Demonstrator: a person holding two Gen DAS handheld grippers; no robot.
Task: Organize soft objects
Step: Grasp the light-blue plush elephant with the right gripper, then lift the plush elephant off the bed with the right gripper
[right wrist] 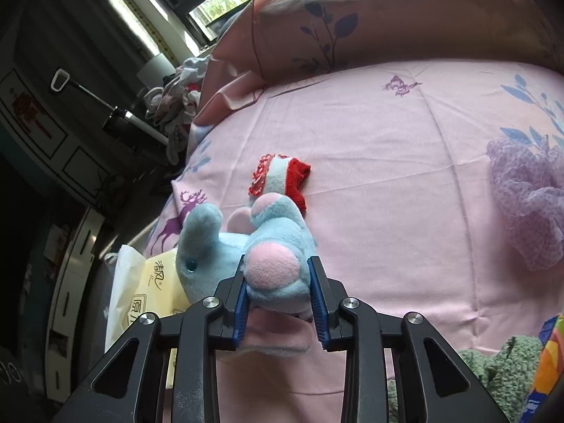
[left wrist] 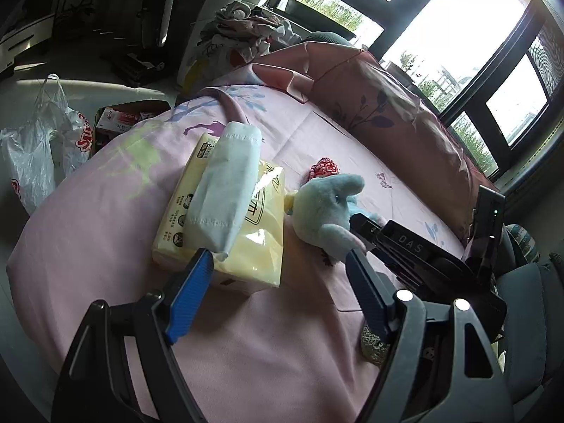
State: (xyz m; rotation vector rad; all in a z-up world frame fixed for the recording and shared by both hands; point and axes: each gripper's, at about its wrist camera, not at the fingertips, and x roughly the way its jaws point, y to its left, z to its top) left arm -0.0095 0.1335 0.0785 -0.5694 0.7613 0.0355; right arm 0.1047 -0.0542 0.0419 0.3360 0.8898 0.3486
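A light blue plush elephant (right wrist: 246, 257) with pink feet lies on the pink bedsheet (right wrist: 405, 183). My right gripper (right wrist: 278, 282) is shut on its foot. The elephant also shows in the left wrist view (left wrist: 331, 215), with the right gripper (left wrist: 356, 232) at its right side. A white tissue pack (left wrist: 225, 190) lies on top of a yellow tissue pack (left wrist: 246, 246). My left gripper (left wrist: 278, 257) is open and empty, just short of the two packs. A small red and white knitted piece (right wrist: 282, 176) lies behind the elephant.
A pink pillow (left wrist: 380, 105) lies along the window side. A purple mesh sponge (right wrist: 528, 197) sits at the right. Green fabric (right wrist: 493, 370) and a colourful package (right wrist: 550, 363) lie at the near right. Clothes (left wrist: 243, 28) are piled past the bed; plastic bags (left wrist: 38, 141) stand on the floor.
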